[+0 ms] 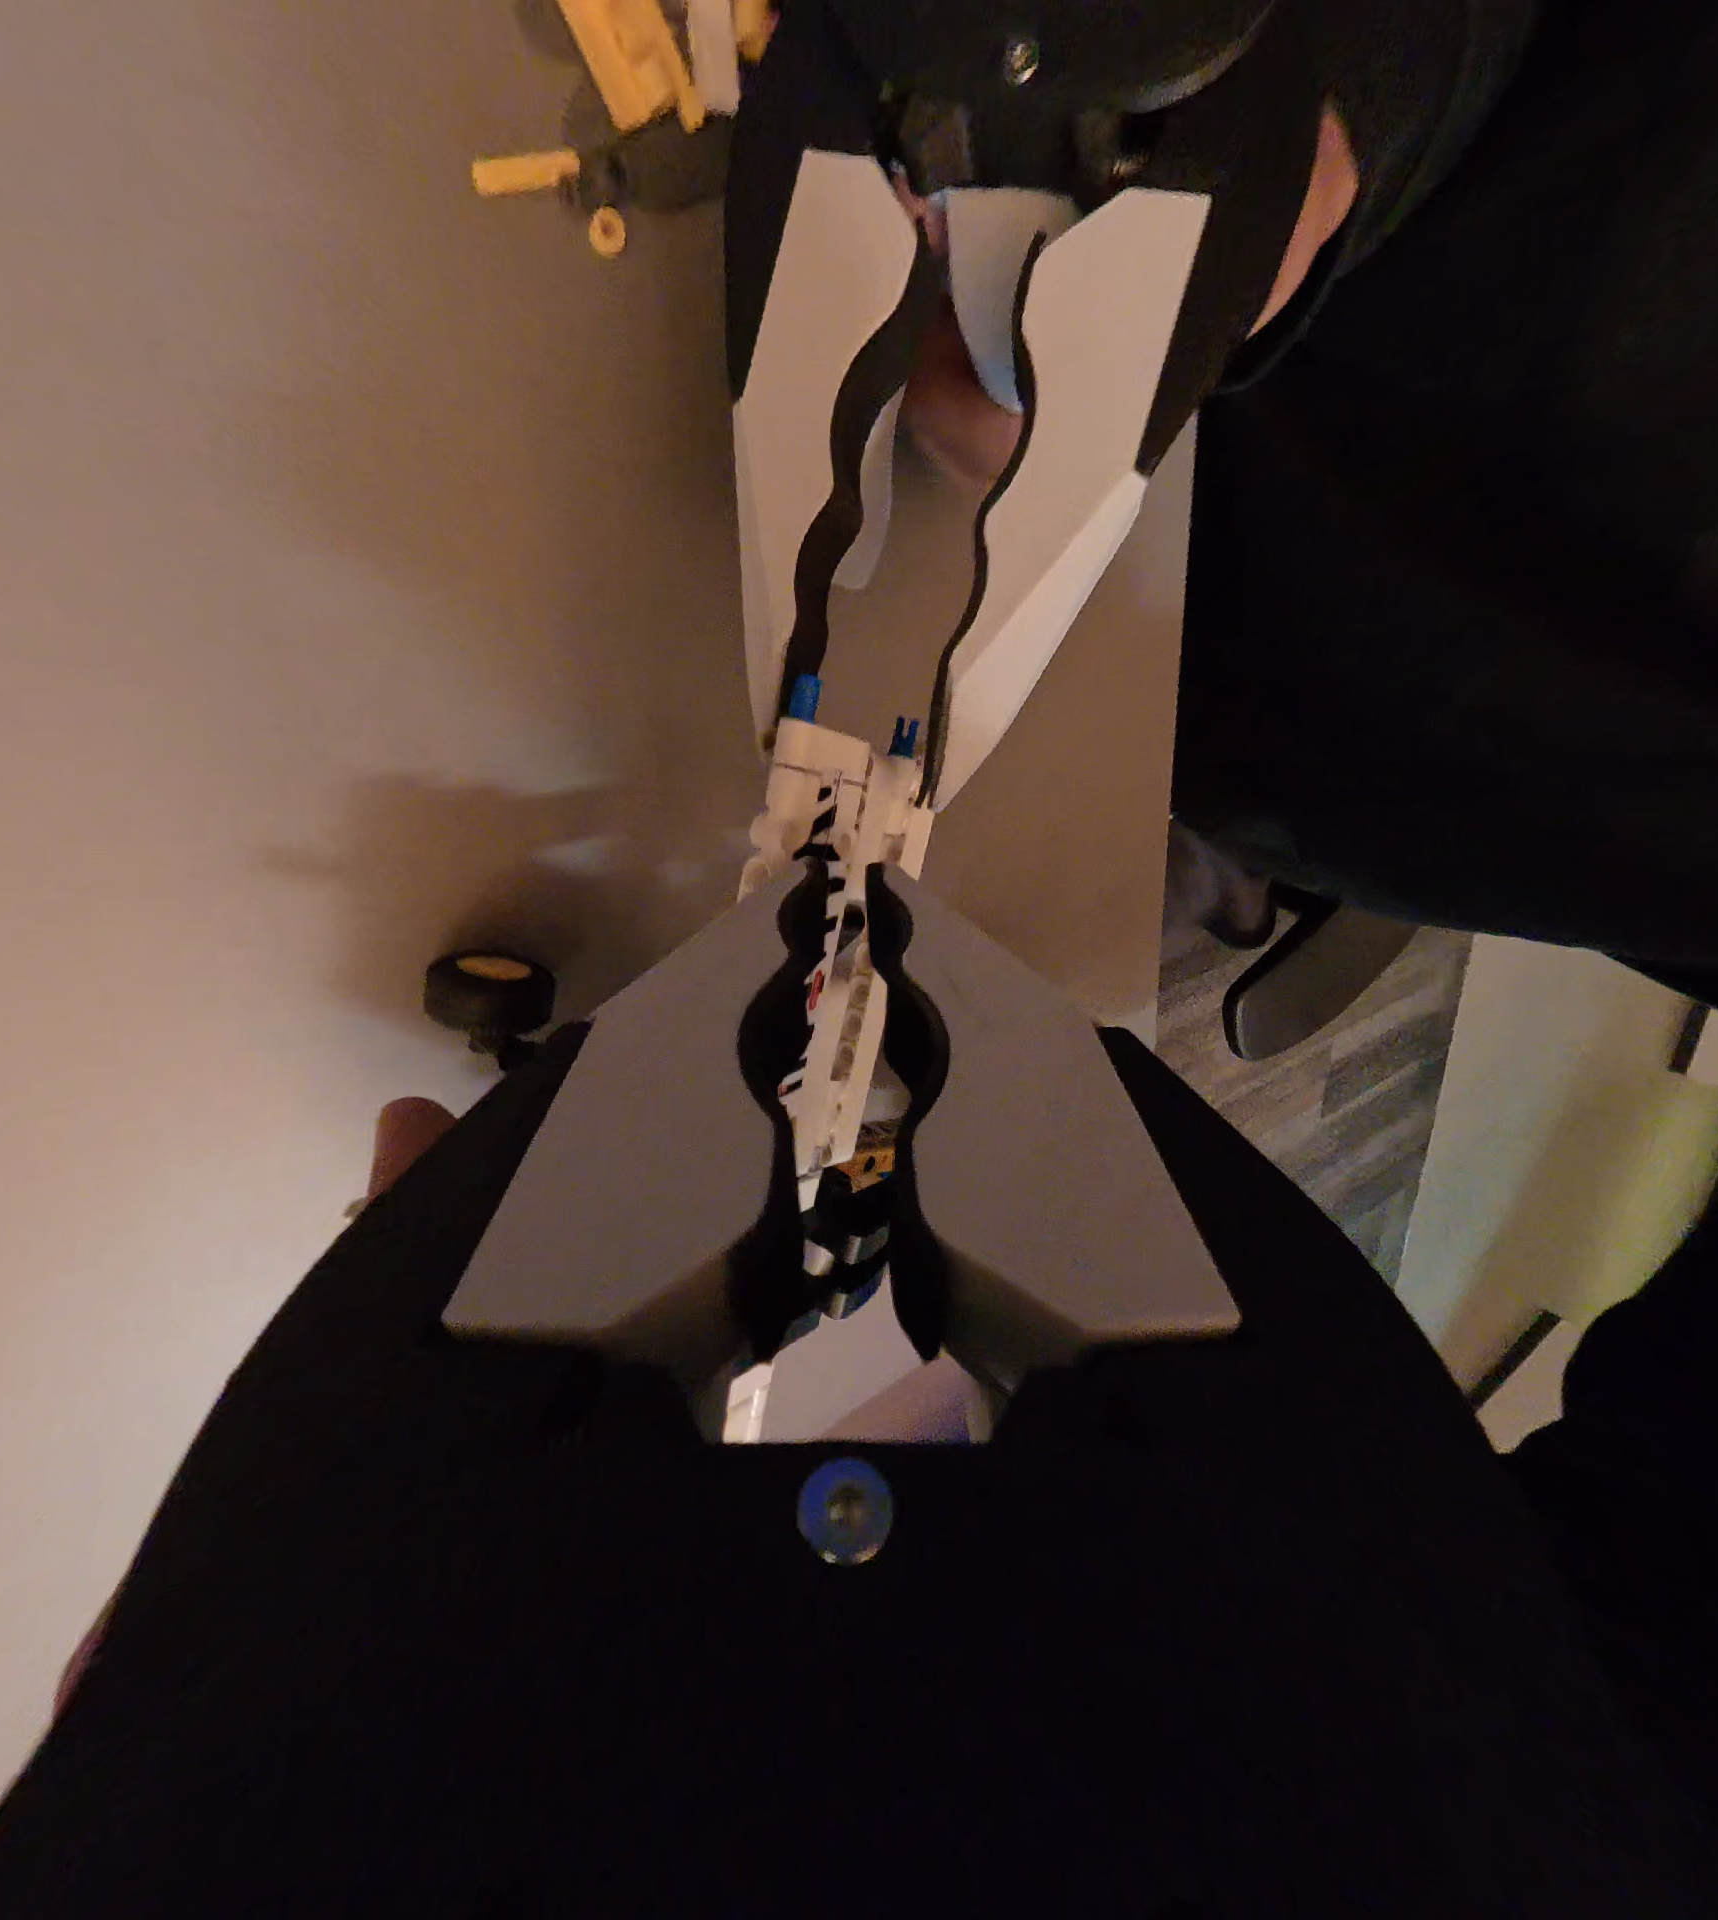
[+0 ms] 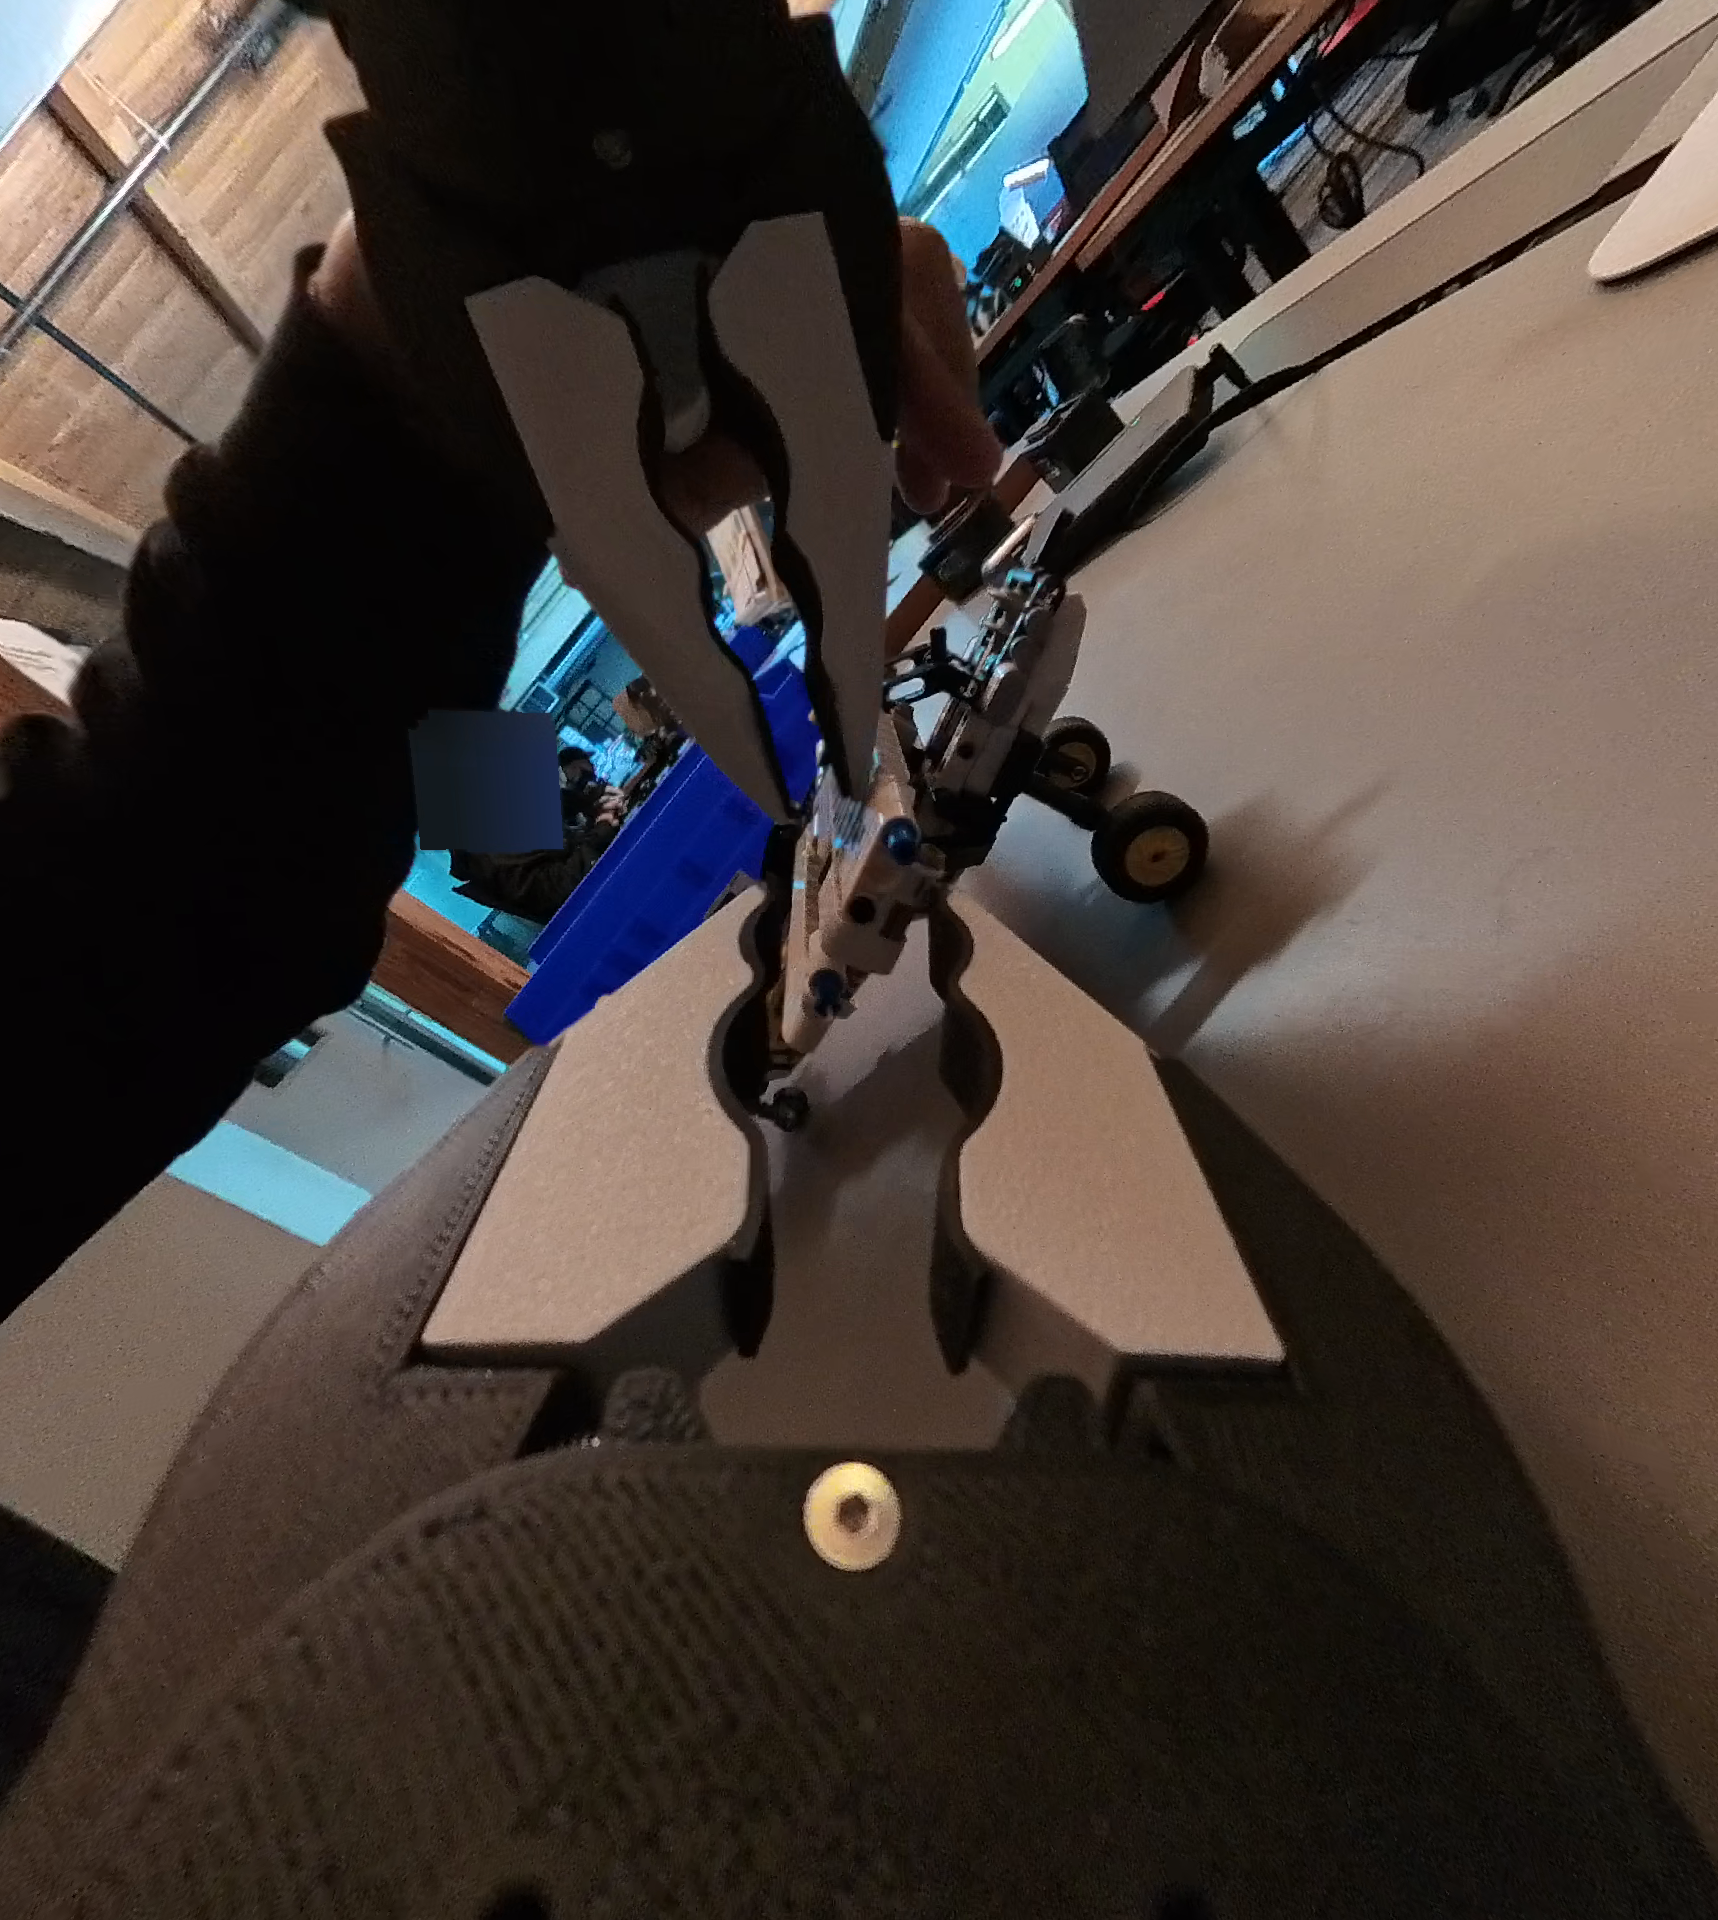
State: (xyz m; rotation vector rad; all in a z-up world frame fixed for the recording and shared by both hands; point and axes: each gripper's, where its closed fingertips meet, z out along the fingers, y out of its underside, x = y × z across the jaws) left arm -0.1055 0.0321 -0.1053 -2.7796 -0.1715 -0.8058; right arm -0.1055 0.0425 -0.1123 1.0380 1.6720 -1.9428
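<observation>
Where the pale tabletop [image 2: 1457,727] ends — blue bins [image 2: 647,894], cluttered shelves [image 2: 1198,187].

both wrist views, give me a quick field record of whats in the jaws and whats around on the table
left gripper: jaws closed on a white toy-brick assembly with black stripes
right gripper: jaws set around the far end of the same assembly, by its blue pins; pad contact unclear
position: both grippers face each other above the grey table
nearby: partly built toy vehicle with black-and-yellow wheels
loose parts: single wheel, yellow pieces
background: blue bin
</observation>
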